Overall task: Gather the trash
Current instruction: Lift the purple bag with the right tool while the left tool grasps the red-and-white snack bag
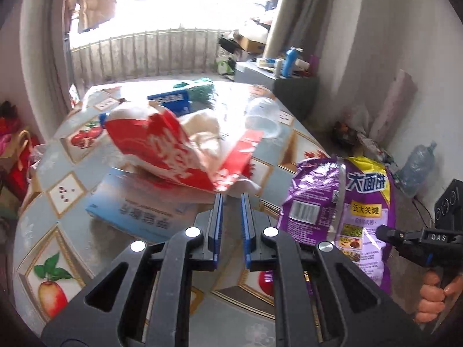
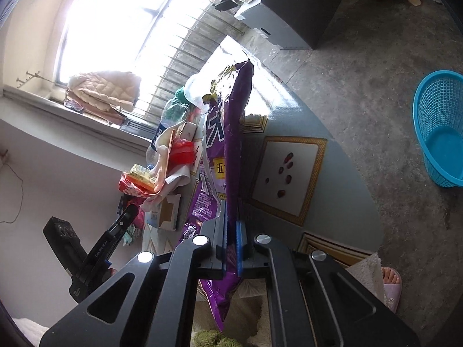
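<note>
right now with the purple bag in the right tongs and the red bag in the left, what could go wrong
1. The right tongs pinch the purple bag only at a thin edge, so it may slip on the way to the blue basket.
2. The red bag, gripped by the left tongs, gapes open and its white contents may spill.

Daylight from the window (image 1: 179,3) blew out to white in both views — glare washed the table (image 1: 231,92) beyond, fisheye bending curved the edges, and dark vignette ringed the corners.
</note>
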Available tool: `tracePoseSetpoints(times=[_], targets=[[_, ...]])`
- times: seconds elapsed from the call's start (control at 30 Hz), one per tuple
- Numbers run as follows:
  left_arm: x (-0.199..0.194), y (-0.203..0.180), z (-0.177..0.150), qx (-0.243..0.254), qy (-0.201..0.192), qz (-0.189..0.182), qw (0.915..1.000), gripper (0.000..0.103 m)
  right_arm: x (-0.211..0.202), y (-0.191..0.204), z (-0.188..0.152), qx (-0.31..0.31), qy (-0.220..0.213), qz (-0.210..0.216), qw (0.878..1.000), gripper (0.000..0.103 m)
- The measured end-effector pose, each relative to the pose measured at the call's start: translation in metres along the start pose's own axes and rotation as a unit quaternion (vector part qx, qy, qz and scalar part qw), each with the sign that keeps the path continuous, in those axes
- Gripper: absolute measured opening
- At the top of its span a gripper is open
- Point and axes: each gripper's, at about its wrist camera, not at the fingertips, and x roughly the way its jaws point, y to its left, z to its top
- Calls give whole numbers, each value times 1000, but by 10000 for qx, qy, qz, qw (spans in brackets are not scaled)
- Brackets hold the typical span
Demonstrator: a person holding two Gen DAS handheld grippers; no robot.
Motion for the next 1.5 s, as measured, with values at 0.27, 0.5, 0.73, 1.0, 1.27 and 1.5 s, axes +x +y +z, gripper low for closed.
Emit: tracePoseSetpoints(times=[0.27, 0.5, 0.73, 1.0, 1.27, 1.5], targets=[[11, 19, 11, -552, -125, 581, 9967, 54, 15, 8, 5, -29, 57, -95, 9999, 5], [34, 19, 15, -845, -109, 719, 9938, 59, 18, 11, 7, -5, 61, -217, 9997, 5], [48, 30, 19, -1229, -46, 929, 9880, 37, 14, 7, 5, 85, 38, -218, 9997, 5], [32, 39, 24, -1263, -366, 1180, 9843, 20, 10, 2, 4, 161, -24, -141, 9998, 5], [-9, 33, 45, -487, -1120, 1579, 9799, 10, 7, -4, 2, 220, -79, -40, 9997, 5], [-43, 31, 62, -79, -1685, 1741, 9702, 2, 8, -8, 1, 257, -90, 12, 9996, 5]])
